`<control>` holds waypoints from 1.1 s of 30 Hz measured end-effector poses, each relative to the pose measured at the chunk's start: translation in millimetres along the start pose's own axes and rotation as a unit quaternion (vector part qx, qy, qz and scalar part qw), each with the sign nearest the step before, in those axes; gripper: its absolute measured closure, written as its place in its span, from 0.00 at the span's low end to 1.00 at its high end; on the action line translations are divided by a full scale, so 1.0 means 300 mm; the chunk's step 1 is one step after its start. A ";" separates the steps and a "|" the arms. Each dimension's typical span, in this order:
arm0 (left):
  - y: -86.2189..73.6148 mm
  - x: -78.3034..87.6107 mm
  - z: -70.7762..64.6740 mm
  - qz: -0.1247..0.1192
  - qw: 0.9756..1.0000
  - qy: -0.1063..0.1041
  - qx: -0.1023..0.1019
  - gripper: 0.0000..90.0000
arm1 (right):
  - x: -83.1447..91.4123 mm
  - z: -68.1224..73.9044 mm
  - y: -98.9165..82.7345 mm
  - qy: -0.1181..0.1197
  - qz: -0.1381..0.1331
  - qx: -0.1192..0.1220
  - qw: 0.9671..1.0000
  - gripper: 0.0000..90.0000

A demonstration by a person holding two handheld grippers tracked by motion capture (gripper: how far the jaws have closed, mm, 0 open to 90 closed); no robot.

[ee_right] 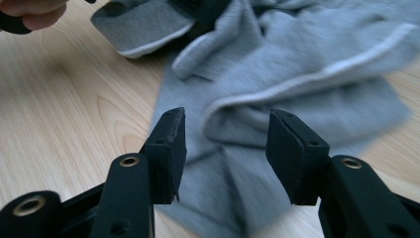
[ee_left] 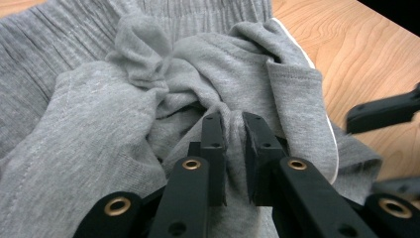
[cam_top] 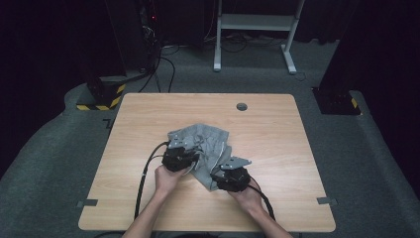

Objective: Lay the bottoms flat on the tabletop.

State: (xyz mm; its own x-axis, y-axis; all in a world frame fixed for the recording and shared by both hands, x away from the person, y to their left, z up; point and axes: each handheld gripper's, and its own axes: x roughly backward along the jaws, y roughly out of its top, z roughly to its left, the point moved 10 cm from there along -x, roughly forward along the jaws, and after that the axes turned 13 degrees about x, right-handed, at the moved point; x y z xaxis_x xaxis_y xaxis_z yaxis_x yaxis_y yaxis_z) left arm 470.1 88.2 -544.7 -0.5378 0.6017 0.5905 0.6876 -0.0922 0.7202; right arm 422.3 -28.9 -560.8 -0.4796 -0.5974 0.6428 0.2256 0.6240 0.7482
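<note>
A crumpled grey garment (cam_top: 205, 144) with white piping lies in the middle of the wooden table (cam_top: 277, 148). My left gripper (cam_top: 194, 159) is at the garment's left side. In the left gripper view its jaws (ee_left: 233, 121) are shut on a raised fold of the grey garment (ee_left: 99, 124). My right gripper (cam_top: 218, 173) is at the garment's near right corner. In the right gripper view it (ee_right: 225, 129) stands open over a piped fold of the garment (ee_right: 297, 54), and the pads do not press on it.
A round cable hole (cam_top: 241, 106) sits near the table's far edge. Beyond the table stand a white desk frame (cam_top: 252, 22) and a black base with yellow stripes (cam_top: 101, 99). Bare wood lies left and right of the garment.
</note>
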 end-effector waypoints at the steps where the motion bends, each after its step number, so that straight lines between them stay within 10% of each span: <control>1: 0.000 0.000 0.000 0.000 1.000 0.000 0.000 0.90 | 0.000 0.000 0.000 0.000 0.000 0.000 1.000 0.55; 12: -0.001 -0.006 -0.002 -0.008 1.000 -0.012 0.009 0.90 | -0.066 0.018 0.000 0.007 0.026 0.012 1.000 0.90; 23: -0.004 0.029 0.018 -0.022 1.000 -0.009 0.009 0.90 | -0.029 -0.008 0.019 0.006 0.000 0.007 1.000 0.93; 33: 0.015 0.110 0.074 -0.054 0.998 -0.007 0.029 0.90 | 0.062 -0.129 0.032 -0.031 -0.022 -0.019 0.999 0.93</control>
State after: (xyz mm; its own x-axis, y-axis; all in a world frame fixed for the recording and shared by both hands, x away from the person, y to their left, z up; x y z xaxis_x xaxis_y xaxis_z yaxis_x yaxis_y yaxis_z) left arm 466.3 125.3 -530.3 -0.6041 0.6169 0.5046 0.6527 0.0196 0.7574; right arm 448.4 -53.7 -535.4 -0.5414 -0.5912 0.5978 0.2334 0.5774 0.7824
